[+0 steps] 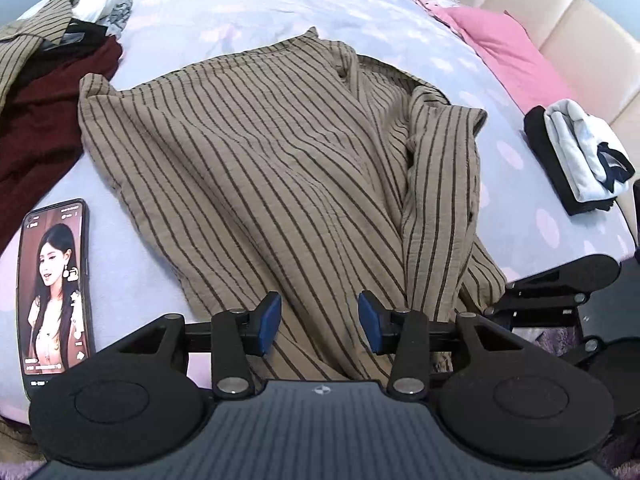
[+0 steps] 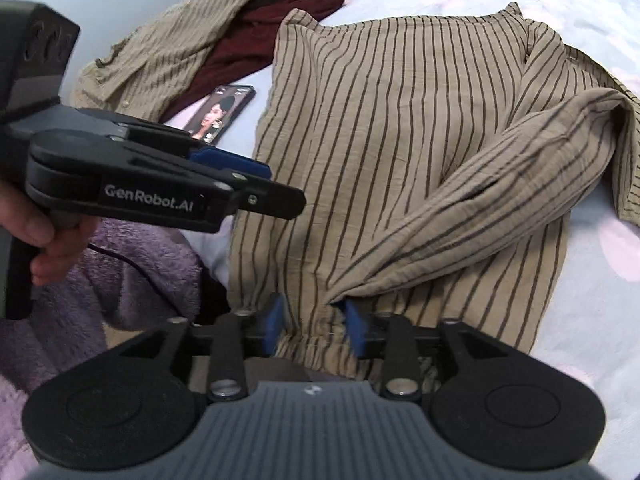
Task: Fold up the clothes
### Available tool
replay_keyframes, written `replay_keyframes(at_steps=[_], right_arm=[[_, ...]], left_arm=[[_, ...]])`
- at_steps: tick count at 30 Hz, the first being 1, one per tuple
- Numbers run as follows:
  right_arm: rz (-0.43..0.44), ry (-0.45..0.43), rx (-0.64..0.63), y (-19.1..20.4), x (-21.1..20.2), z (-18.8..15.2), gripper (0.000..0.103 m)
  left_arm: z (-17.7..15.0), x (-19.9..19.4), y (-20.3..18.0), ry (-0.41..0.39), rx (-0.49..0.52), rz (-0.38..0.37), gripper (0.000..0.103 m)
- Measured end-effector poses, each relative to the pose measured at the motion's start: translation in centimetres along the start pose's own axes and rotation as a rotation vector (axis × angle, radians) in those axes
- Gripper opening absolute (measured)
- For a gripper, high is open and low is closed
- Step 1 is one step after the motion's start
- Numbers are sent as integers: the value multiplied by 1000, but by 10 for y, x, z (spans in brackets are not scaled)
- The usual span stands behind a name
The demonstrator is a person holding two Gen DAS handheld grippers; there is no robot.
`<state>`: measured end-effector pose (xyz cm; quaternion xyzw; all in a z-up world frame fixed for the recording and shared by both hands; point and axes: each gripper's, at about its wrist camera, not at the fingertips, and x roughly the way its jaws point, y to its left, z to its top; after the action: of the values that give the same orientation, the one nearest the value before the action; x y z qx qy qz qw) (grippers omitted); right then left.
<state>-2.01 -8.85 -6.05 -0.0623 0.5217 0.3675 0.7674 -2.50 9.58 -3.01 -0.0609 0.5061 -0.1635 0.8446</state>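
Lying flat on the pale dotted bedsheet [image 1: 248, 4]: tan crinkled shirt with dark vertical stripes [image 1: 256, 168], one sleeve [image 2: 472, 200] folded diagonally across the body. Hovering over the hem: left gripper [image 1: 319, 322], blue pads apart, nothing between them. Resting at the sleeve cuff: right gripper [image 2: 314, 326], pads apart, cloth lying between, not pinched. Lying beside the shirt: lit smartphone [image 1: 54, 292]. Sitting near the far edge: folded white-and-black stack [image 1: 576, 156].

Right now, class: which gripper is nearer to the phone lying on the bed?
Left. The left gripper hovers right beside the phone, at the striped shirt's edge; the right gripper sits farther off, over the shirt's hem.
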Motion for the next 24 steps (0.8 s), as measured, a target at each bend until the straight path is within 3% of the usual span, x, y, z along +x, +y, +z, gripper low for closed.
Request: replay_keyframes(at_steps=[4, 12, 18, 21, 23, 24], right_arm=[[-14, -19, -50, 2, -14, -5, 58], [-72, -30, -82, -9, -36, -23, 59], [-87, -14, -66, -16, -35, -33, 59], [-88, -18, -51, -20, -38, -37, 59], [-80, -21, -46, -22, -40, -38, 59], [-76, -22, -43, -23, -41, -39, 59]], left_arm=[[-4, -3, -9, 5, 27, -29, 40], [-10, -2, -33, 12, 40, -125, 43], [-10, 13, -51, 53, 83, -136, 44], [-10, 20, -55, 79, 96, -152, 27], [-10, 23, -57, 90, 105, -153, 8], [-10, 24, -57, 91, 108, -153, 5]])
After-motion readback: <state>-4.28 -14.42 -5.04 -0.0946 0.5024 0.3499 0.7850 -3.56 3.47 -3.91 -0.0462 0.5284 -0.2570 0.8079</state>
